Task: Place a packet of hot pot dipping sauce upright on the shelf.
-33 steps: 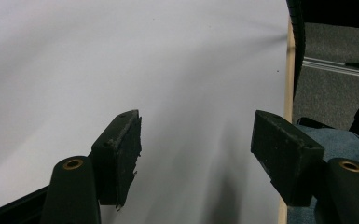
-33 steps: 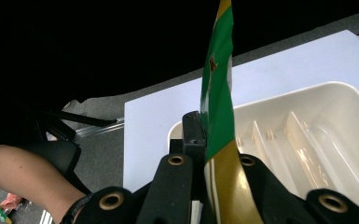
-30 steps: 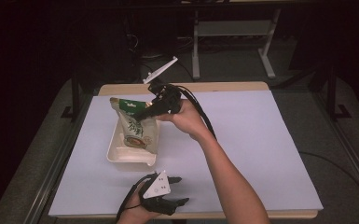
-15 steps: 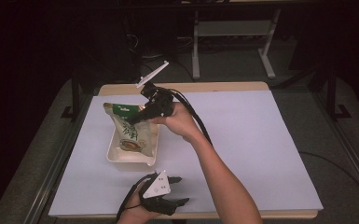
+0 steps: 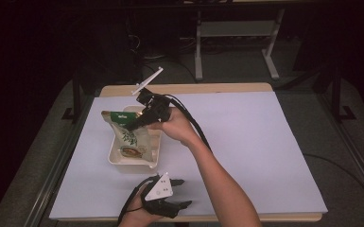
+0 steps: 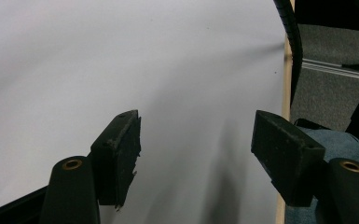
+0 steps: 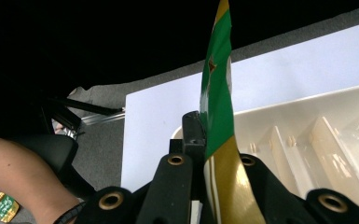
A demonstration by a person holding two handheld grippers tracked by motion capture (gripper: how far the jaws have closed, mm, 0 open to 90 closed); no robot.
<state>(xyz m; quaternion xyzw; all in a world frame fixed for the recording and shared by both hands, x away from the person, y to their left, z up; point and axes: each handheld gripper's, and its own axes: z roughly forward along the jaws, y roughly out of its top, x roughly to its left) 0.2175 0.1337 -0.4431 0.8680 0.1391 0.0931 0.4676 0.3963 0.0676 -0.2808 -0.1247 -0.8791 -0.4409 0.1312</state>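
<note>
Left gripper (image 5: 182,194): held low at the near edge of the surface, in front of the tray; its jaws are spread wide with nothing between them, and bare white surface is seen past them in the left gripper view (image 6: 196,140).
Snack bag (image 5: 127,132): a green and gold pouch, held up at a tilt over the tray, its lower end down inside the tray and its green top edge raised toward the far left; in the right gripper view (image 7: 217,107) its thin edge is seen rising straight from between the jaws.
Tray (image 5: 116,158): a cream, shallow, divided tray, set on the left half of the surface; its ribs are seen in the right gripper view (image 7: 307,135).
Right gripper (image 5: 137,124): held above the tray's far end, angled down to the left; its jaws are pressed together on the bag's upper part.
Surface (image 5: 264,142): covered in white, bare on the right half.
</note>
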